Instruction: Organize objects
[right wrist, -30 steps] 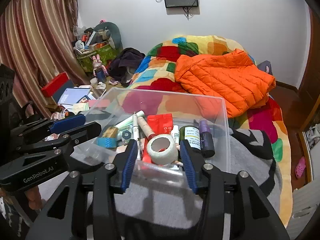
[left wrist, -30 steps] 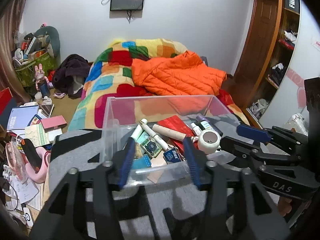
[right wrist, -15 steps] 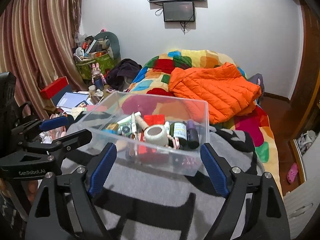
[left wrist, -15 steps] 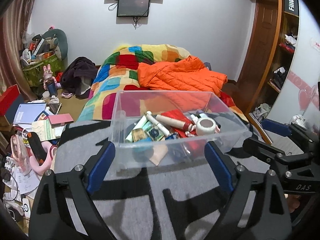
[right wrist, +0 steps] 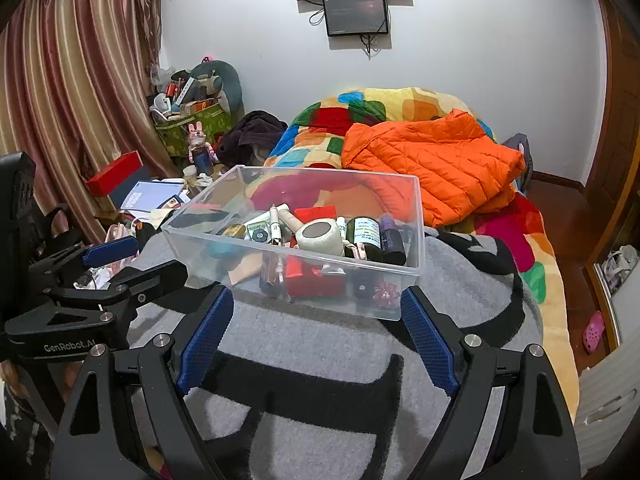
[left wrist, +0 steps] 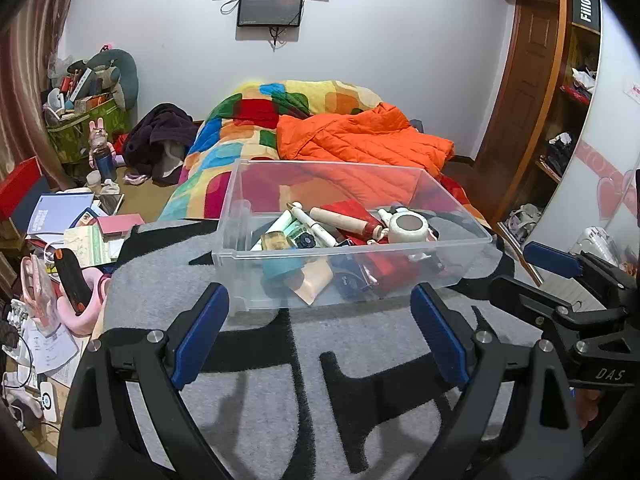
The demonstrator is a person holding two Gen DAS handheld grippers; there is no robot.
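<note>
While both grippers' fingers [left wrist: 200, 332] gape empty, clear bin [right wrist: 408, 280] holds tape roll [right wrist: 320, 236], bottles [right wrist: 366, 236], tubes [left wrist: 340, 220]

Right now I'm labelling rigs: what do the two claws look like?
Both are black, angular frames with silver screws and blue textured finger pads. The left claw reads GenRobot.AI in the right wrist view; the right claw reads DAS in the left wrist view.

The box [left wrist: 352, 256] is clear, glossy plastic. It stands on a grey and black blanket [left wrist: 320, 380] of matt, fuzzy cloth. Far behind lies a puffy orange jacket [right wrist: 432, 164] with quilted fabric, slightly shiny.
</note>
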